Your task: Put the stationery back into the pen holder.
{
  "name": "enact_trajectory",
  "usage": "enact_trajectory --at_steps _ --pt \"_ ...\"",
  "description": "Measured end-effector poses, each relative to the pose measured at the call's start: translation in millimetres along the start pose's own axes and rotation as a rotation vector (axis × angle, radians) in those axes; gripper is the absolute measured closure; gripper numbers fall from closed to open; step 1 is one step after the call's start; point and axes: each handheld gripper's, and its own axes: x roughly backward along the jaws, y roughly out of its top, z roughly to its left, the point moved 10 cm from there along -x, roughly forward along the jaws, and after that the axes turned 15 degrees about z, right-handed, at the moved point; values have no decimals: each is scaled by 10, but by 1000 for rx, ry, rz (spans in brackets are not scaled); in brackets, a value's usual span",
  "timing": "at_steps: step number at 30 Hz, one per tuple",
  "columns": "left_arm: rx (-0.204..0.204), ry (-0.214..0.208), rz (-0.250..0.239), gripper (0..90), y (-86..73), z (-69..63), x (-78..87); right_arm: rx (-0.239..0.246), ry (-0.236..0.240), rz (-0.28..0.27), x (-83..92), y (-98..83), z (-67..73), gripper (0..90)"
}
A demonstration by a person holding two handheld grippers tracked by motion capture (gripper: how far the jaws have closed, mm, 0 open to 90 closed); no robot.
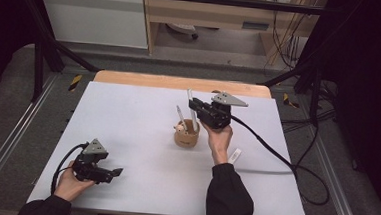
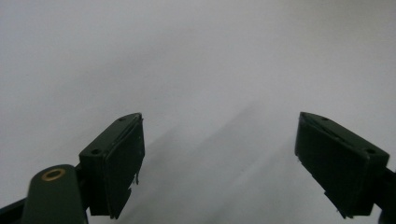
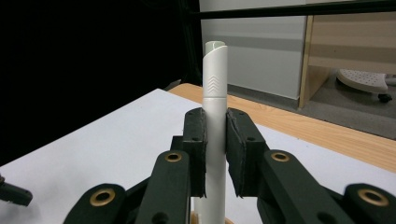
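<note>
A round tan holder [image 1: 186,136] stands near the middle of the white table sheet [image 1: 127,123], with a white pen [image 1: 181,119] leaning in it. My right gripper [image 1: 194,106] hovers just above and behind the holder, shut on a second white pen [image 1: 192,107] that stands upright between its pads [image 3: 198,140]; the pen's lower end reaches down to the holder's rim. The pen [image 3: 215,116] has a pale green tip and small chevrons on its cap. My left gripper [image 1: 117,172] rests low at the front left, open, with bare white sheet between its fingertips [image 2: 119,158].
A small white object [image 1: 235,155] lies on the sheet right of the person's right wrist. A wooden table edge [image 1: 180,82] runs along the back. Cables [image 1: 276,153] trail off the right side. A wooden cabinet and grey floor lie beyond.
</note>
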Motion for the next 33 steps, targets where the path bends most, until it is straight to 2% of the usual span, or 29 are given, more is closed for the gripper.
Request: enact_trajectory --at_steps 12,20,33 --pt "-3 -4 -2 158 -2 0 4 2 -16 63 -319 -220 -48 785" --pt "-1 -4 0 158 -2 -1 -2 -24 -13 83 -379 -373 -98 785" --pt "-2 -3 -2 158 -3 -2 5 27 -27 143 -442 -545 -59 776"
